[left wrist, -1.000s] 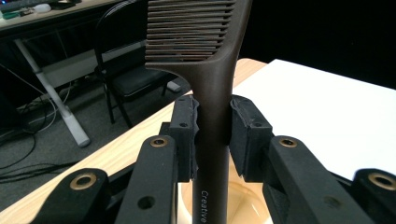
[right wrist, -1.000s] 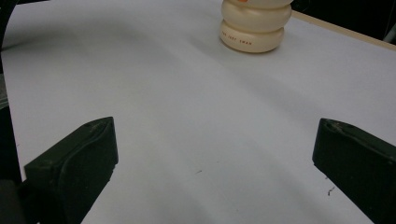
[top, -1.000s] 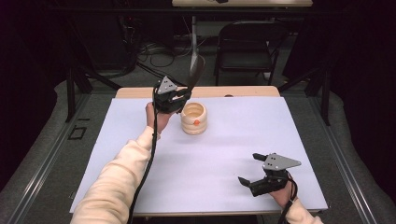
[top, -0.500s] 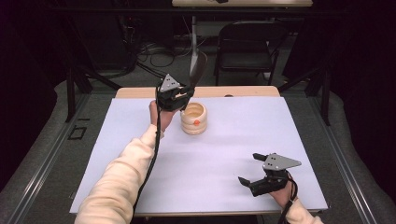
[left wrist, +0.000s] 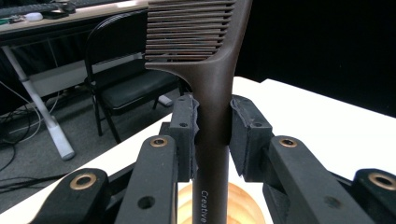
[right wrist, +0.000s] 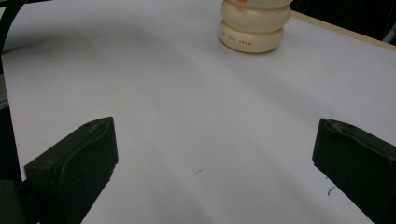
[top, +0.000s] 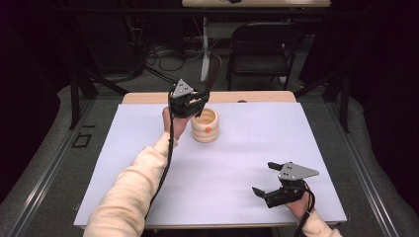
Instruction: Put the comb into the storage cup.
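I note my left tongs (top: pixel 190 104) clamped on the handle of the dark comb (left wrist: pixel 205 60), held upright over the ridged cream holder (top: pixel 205 125) (apparently for standing it inside), while my right tongs (top: pixel 271 180) rest wide open, empty, low over the bench (top: pixel 296 133).

on the white rectangular table (top: pixel 148 163) the cream ridged wooden pot (top: pixel 205 125) stands toward the far side, left of centre, with the left gripper (top: pixel 195 101) above its left rim holding the dark brown plastic comb (left wrist: pixel 205 70) upright, while the right gripper (top: pixel 265 179) sits near the front right corner.
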`<state>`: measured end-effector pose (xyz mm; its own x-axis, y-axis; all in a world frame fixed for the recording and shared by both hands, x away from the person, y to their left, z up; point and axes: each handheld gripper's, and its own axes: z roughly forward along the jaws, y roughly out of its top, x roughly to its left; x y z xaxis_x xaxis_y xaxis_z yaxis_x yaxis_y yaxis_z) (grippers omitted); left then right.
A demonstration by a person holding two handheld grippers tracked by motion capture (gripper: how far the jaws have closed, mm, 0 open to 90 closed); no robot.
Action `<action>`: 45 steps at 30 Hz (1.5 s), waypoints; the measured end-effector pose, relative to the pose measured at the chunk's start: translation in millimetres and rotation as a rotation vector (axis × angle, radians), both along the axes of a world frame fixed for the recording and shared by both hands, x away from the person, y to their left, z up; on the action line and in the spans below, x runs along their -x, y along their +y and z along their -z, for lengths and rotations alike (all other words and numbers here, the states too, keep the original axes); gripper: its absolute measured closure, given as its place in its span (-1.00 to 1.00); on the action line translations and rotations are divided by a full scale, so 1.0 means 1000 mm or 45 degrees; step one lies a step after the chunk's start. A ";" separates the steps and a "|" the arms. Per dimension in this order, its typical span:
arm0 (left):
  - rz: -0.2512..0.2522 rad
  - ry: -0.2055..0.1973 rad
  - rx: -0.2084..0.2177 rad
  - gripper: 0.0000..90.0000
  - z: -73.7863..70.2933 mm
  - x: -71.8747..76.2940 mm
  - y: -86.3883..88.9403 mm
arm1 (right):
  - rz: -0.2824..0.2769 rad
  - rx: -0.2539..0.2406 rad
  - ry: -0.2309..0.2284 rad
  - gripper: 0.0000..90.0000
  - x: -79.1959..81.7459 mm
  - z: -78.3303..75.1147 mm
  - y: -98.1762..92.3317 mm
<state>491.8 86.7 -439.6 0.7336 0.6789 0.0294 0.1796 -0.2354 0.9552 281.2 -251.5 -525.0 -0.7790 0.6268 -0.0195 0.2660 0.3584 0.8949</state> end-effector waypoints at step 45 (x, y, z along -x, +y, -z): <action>0.029 0.111 -0.007 0.60 0.042 -0.009 -0.001 | -0.009 0.000 0.001 -1.00 0.000 0.001 0.001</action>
<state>500.7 85.5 -481.9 0.7488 0.6621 -0.0317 0.2567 -0.2456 0.9348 281.0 -250.1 -525.5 -0.7835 0.6211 -0.0195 0.2637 0.3607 0.8946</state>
